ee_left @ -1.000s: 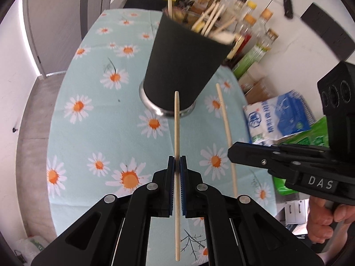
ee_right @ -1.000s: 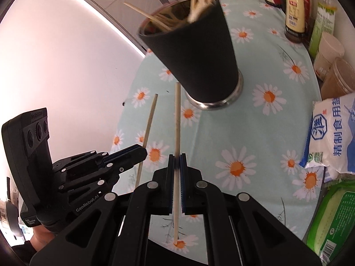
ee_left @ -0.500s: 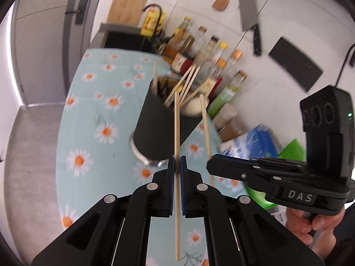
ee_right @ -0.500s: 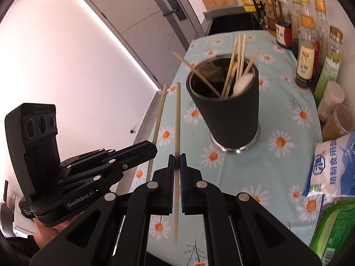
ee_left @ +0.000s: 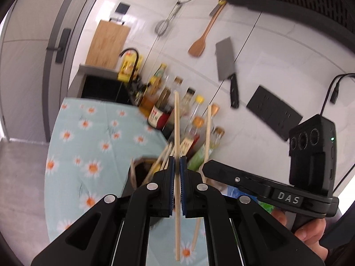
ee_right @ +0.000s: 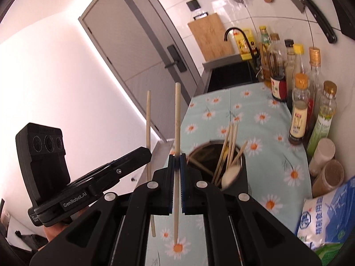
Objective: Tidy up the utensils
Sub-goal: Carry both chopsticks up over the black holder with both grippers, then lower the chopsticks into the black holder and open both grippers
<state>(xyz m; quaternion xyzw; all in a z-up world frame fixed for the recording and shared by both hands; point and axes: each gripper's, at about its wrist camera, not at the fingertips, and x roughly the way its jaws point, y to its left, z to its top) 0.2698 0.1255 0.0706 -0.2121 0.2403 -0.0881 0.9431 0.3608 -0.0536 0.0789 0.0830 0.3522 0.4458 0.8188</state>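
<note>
**Two chopsticks standing upright over the cup**

The left gripper [ee_left: 176, 161] is pinching a chopstick [ee_left: 176, 133] between its blue pads, and the right gripper [ee_right: 176, 159] is pinching a second chopstick [ee_right: 177, 122] the same way. In each wrist view the held stick is running straight up the middle of the frame, long axis vertical, its top end reaching above the jaws and its lower end hanging below them. Both sticks are looking pale, thin, plain and slightly tapered. Each is showing beside the other in the opposite view, near but apart. The black cup [ee_right: 235, 177] is sitting low in centre frame, just right of the right gripper, with more sticks leaning in it. It is standing on a daisy-print cloth [ee_right: 261, 119]. Bottles [ee_right: 299, 110] are lining the right edge, and a cleaver [ee_left: 226, 66] and spatula [ee_left: 199, 44] are hanging on the white wall.
</note>
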